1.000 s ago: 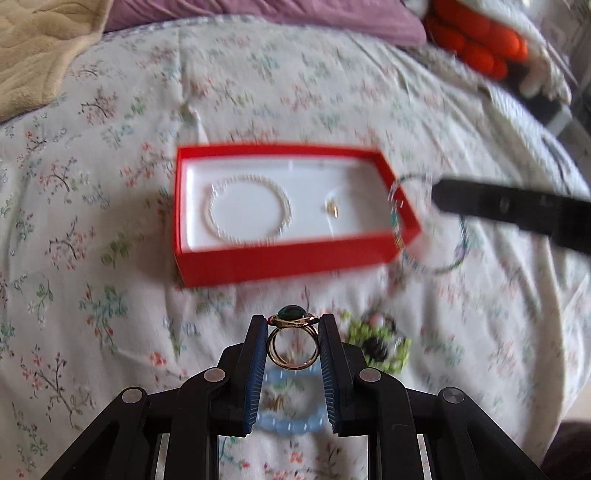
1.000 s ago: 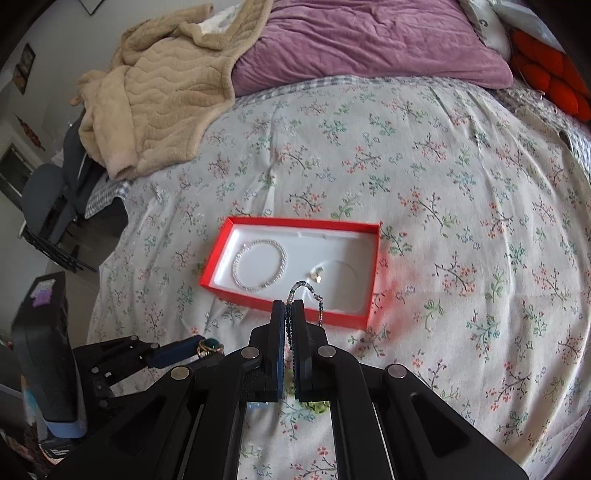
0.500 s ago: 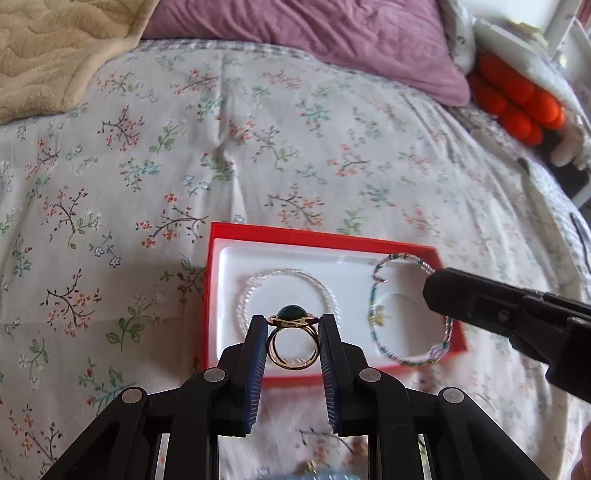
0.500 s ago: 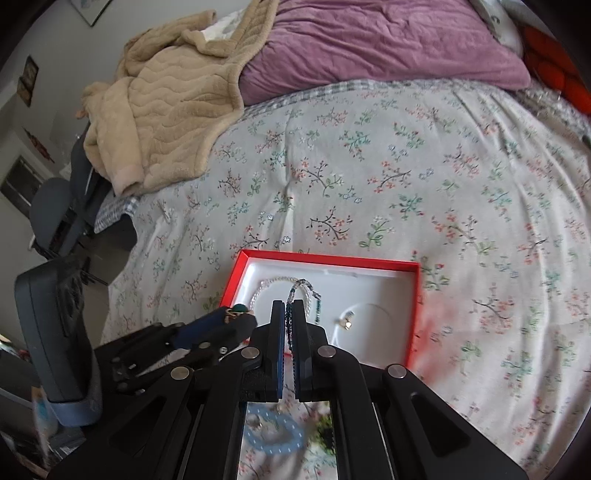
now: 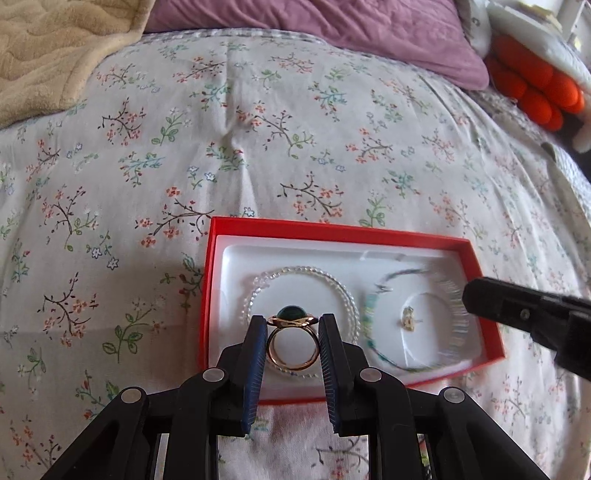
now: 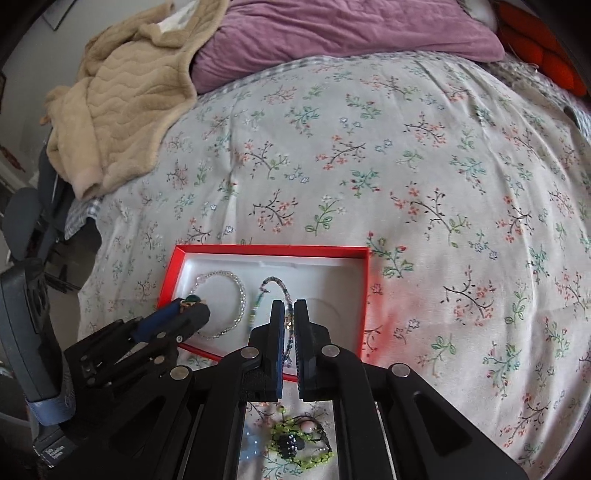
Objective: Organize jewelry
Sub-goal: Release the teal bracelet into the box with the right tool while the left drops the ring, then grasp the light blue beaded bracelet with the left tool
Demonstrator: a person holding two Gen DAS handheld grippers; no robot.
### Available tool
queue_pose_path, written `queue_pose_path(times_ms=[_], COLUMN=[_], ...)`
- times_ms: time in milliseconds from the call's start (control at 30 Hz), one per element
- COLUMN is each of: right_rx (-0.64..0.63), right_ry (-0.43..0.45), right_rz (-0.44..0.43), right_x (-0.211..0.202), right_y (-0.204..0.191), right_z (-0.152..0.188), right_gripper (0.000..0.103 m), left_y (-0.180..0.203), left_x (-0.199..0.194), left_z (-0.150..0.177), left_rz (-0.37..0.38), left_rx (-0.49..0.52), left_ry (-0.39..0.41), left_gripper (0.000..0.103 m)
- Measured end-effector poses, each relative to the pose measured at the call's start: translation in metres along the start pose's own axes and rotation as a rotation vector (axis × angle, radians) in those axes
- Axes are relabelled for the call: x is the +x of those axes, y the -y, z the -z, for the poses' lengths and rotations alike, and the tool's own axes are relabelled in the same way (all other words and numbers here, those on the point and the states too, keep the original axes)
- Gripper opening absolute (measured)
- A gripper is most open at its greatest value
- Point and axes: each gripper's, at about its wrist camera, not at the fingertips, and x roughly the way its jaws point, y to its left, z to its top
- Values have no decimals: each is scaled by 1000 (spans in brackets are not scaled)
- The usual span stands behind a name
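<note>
A red jewelry box (image 5: 332, 230) (image 6: 269, 250) with a white liner lies on the floral bedspread. A clear beaded bracelet (image 5: 258, 286) (image 6: 240, 291) and a small gold earring (image 5: 408, 318) lie in it. My left gripper (image 5: 292, 328) (image 6: 192, 308) is shut on a gold ring with a green stone (image 5: 292, 314), held over the clear bracelet. My right gripper (image 6: 289, 314) (image 5: 476, 295) has its fingers slightly apart around a teal beaded bracelet (image 5: 369, 332) (image 6: 273, 282), which hangs over the box's right half, blurred.
A green beaded piece (image 6: 295, 443) and a light blue bracelet (image 6: 251, 446) lie on the bedspread in front of the box. A beige blanket (image 6: 125, 103), a purple pillow (image 6: 332, 29) and orange objects (image 5: 532, 88) sit at the far side.
Both grippers have moved forward over the red box. The ring now hangs above the clear bracelet. The right gripper's fingers have parted slightly and the teal bracelet has dropped lower into the box.
</note>
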Motion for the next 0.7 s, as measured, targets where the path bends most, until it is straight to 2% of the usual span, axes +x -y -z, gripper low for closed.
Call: queue_pose_path(times_ms=[67, 100, 133, 233, 333, 500, 700], right_rx=[-3, -6, -6, -17, -37, -59, -61], right_ry=[-9, -5, 3, 25, 36, 18, -4], right_rz=[-5, -6, -4, 4, 17, 51, 81], right_x=[-5, -10, -15, -30, -43, -54, -60], right_y=[2, 4, 5, 7, 5, 5, 10], right_z=[2, 4, 5, 11, 19, 39, 66], right_gripper=[30, 46, 52, 52, 52, 58, 63], left_y=[3, 3, 4, 7, 10, 13, 11], left_x=[-10, -13, -19, -33, -44, -54, -54], left_z=[3, 4, 6, 11, 20, 37, 61], left_rz=[-8, -14, -20, -27, -45, -69, -111], left_rx=[24, 29, 36, 55, 79, 96, 101], left_ry=[13, 20, 29, 50, 59, 31, -61], left_gripper=[31, 37, 40, 50, 66, 88, 93])
